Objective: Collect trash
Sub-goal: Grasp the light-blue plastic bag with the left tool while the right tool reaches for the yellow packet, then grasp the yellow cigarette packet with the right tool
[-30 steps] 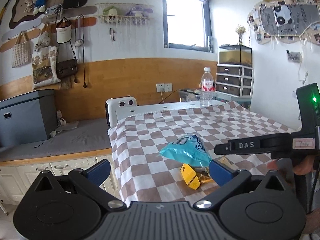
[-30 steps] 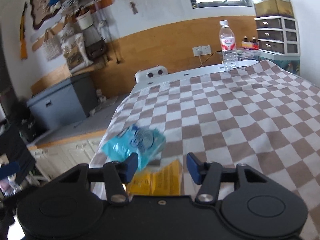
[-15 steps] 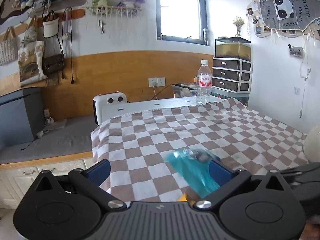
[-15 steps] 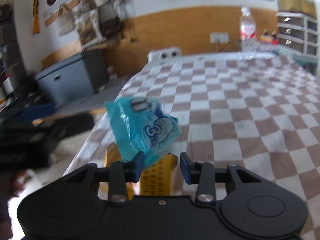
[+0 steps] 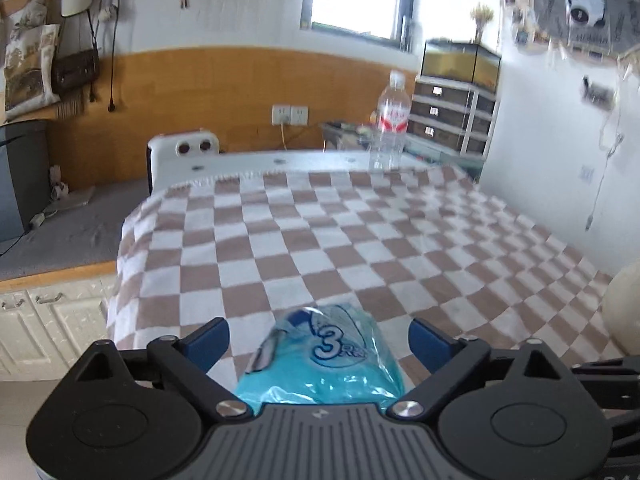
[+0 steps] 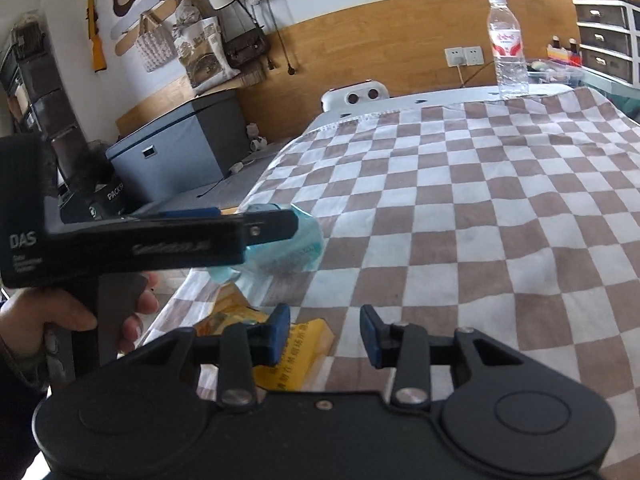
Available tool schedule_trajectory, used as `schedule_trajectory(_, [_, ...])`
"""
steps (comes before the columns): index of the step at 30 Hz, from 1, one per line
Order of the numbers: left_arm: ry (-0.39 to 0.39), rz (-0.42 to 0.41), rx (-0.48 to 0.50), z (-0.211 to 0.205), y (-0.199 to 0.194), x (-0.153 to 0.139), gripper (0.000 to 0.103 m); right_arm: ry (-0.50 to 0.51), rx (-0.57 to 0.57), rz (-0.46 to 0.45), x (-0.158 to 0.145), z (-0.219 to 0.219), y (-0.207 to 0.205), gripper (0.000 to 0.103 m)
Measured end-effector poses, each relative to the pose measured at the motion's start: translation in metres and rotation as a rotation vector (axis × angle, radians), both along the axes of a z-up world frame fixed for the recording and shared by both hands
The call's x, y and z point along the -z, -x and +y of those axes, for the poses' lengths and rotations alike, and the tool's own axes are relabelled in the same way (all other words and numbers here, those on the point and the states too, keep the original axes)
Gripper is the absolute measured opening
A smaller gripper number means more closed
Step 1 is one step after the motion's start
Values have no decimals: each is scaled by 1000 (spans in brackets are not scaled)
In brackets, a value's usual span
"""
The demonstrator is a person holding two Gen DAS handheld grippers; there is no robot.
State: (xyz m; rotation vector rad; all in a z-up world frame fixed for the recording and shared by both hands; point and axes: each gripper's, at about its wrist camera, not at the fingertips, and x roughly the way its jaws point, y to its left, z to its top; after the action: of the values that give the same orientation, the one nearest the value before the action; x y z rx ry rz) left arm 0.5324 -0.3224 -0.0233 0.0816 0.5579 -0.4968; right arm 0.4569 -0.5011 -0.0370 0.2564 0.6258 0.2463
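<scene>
A brown-and-white checked cloth (image 5: 320, 248) was spread over the table. Between the closing, untouching jaws of the left gripper (image 5: 319, 340) a crinkled blue plastic packet (image 5: 324, 364) was seen. Only the right wrist view showed the flat yellow wrapper (image 6: 296, 356) — lying under the narrow, empty right gripper (image 6: 325, 336).

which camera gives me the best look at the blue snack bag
The left wrist view. The blue snack bag lies straight ahead between the closing left gripper's blue pads, print showing. In the right wrist view the bag is half hidden behind the left gripper.
</scene>
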Motion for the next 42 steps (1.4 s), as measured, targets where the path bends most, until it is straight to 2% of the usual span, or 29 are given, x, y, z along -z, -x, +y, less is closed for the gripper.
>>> schedule_trajectory(4, [-100,11,-41,-11,-11,7,95,-18,16,7,4,-7,0,41])
schedule_trajectory(8, [-90,89,-44,-4,-19,14,78,-43,-13,-35,4,-9,2,50])
schedule_trajectory(12, [-90,84,-36,3,-12,14,68,-74,-28,-76,4,-5,3,51])
schedule_trajectory(15, [-72,78,-54,13,-5,8,66,-96,-47,-101,7,2,1,52])
schedule_trajectory(18, [-37,57,-82,29,5,0,65,-96,-44,-118,11,10,0,60])
schedule_trajectory(21, [8,43,-102,49,20,-8,65,-75,-74,-102,14,17,-1,60])
schedule_trajectory(28, [-1,20,-79,73,66,-10,65,-87,-233,-46,17,19,9,66])
schedule_trajectory(33, [-23,26,-88,82,83,-5,65,32,-386,-70,12,36,38,75])
schedule_trajectory(36, [-22,28,-97,87,87,-3,65,116,-465,-78,10,50,50,77])
schedule_trajectory(38, [-26,30,-98,89,89,-2,65,156,-482,-78,9,56,52,79])
schedule_trajectory(42, [-49,26,-92,87,90,2,65,230,-422,-72,12,63,46,80])
